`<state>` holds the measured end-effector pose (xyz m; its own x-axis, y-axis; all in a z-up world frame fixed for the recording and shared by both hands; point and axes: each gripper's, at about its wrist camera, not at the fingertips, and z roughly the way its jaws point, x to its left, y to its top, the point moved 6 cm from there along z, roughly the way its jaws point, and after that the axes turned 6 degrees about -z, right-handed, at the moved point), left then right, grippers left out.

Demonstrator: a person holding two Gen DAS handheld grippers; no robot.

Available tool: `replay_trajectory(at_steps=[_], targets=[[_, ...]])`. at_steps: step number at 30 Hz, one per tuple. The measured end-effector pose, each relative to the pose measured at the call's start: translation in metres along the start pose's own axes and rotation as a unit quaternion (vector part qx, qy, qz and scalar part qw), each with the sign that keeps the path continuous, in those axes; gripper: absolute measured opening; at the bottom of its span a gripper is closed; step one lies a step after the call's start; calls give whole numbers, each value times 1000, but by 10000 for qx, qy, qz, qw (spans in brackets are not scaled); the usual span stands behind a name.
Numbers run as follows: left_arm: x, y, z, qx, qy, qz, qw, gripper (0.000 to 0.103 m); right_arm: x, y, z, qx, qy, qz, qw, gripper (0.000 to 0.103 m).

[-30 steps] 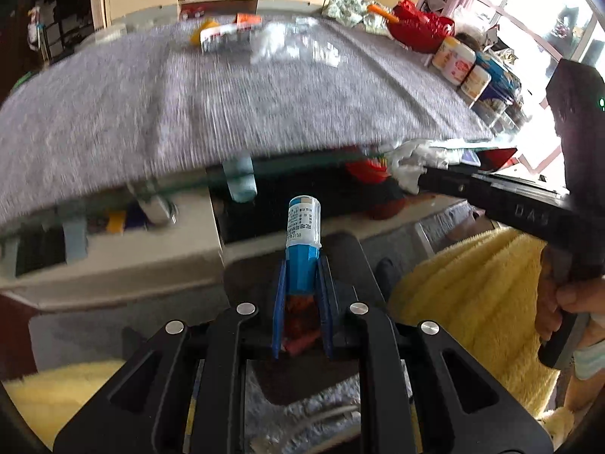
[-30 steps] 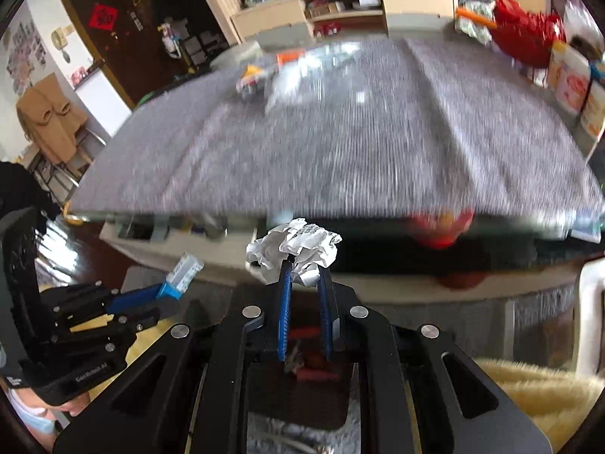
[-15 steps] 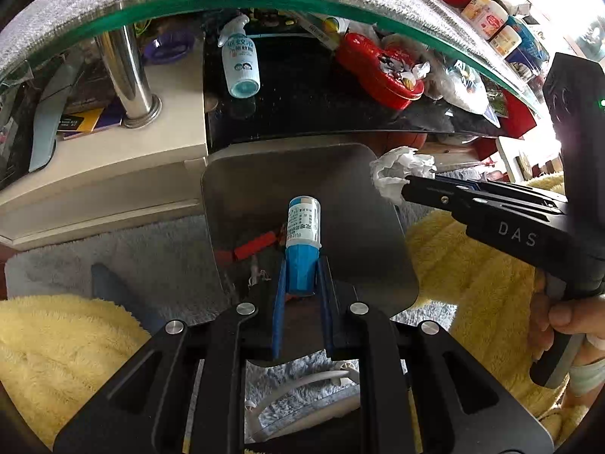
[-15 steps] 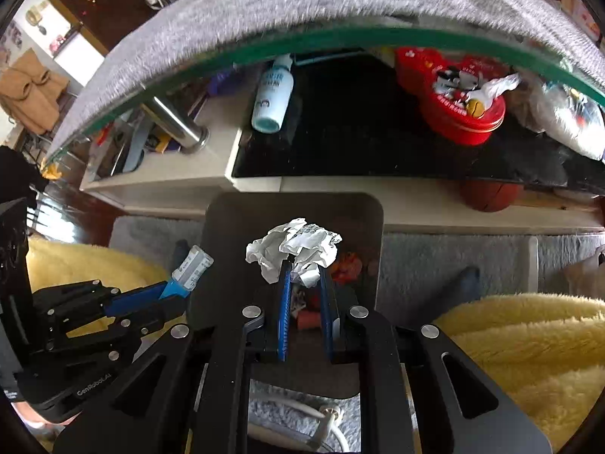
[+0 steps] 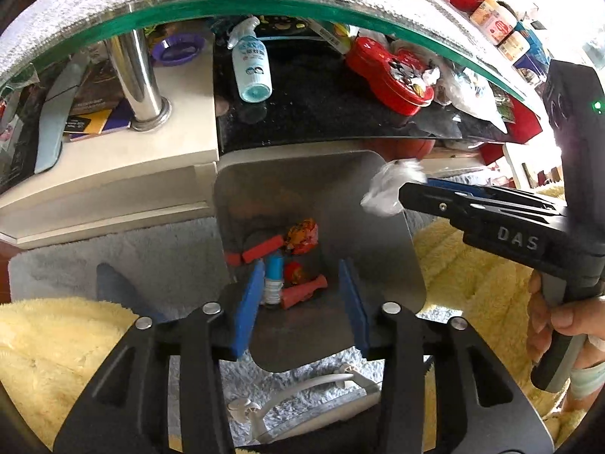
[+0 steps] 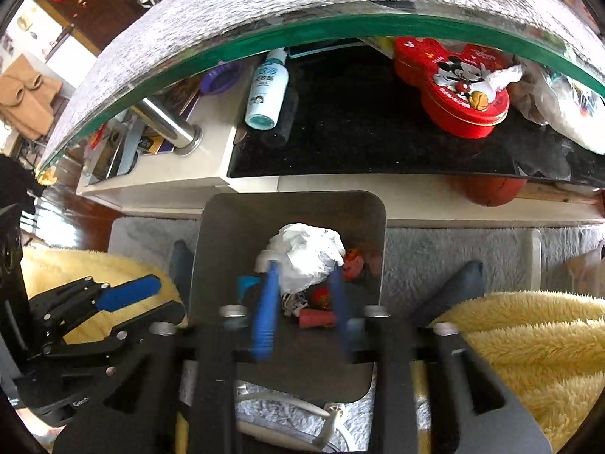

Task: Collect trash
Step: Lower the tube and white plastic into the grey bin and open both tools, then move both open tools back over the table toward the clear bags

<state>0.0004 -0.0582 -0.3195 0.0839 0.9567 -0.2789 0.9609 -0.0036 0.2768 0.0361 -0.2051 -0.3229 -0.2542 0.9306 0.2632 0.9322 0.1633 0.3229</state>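
Note:
A metal bin (image 5: 378, 234) stands on the rug below both grippers, with red wrappers (image 5: 264, 247) at its bottom. My left gripper (image 5: 301, 299) hangs over the bin and its jaws are opening. The blue-and-white tube (image 5: 273, 280) has left the pads and lies low in the bin by the left pad. My right gripper (image 6: 302, 295) also points down into the bin (image 6: 295, 198), its jaws opening and blurred. A crumpled white paper wad (image 6: 306, 253) sits loose between the fingertips. In the left wrist view the wad (image 5: 393, 185) is at the right gripper's tip (image 5: 423, 189). The left gripper (image 6: 128, 295) shows open.
The glass table edge (image 5: 264, 3) under a grey cloth curves overhead. A lower shelf holds a spray bottle (image 5: 249, 68) and a red tin (image 5: 389, 75), beside a steel leg (image 5: 140, 75). Yellow fleece (image 6: 529, 340) flanks the bin. A white cable (image 5: 302, 389) lies on the rug.
Both hands sank from table height to just above the bin. Both jaws have spread; the tube dropped out of the left pads into the bin and the paper wad came loose.

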Motion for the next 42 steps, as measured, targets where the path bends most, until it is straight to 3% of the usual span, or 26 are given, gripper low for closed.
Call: replay_trajectory(at_steps=[4,6,9,12,14,26,32,40,42], targets=[[2,3,-3,-65,72,-14,10000,43,-5,3,-4,-65,-29,76,9999,59],[3,5,-6,-109,125,-4,9999,48,-8,5,-8,-117,-90,103,9998,71],[6,11,-15,-249,223,20,9994,74,-13,11,-17,-239,-182,196,9994,93],[9,20,-31,-485,376,72,9981,91,-16,18,-29,-352,-181,193,9990,96],[11,29,-42,-619,383,80,9973,95,-18,25,-39,-458,-156,184,9987,96],[12,94,-91,-1208,379,95,9919,95,-23,111,-107,-1407,-421,-2,9892,97],[11,132,-99,-1349,478,200,9895,95,-25,147,-104,-1494,-569,-120,9871,97],[13,174,-92,-1394,470,176,9890,95,-32,196,-91,-1612,-404,-46,9861,97],[13,185,-89,-1391,466,168,9890,95,-34,212,-85,-1664,-469,-123,9849,93]])
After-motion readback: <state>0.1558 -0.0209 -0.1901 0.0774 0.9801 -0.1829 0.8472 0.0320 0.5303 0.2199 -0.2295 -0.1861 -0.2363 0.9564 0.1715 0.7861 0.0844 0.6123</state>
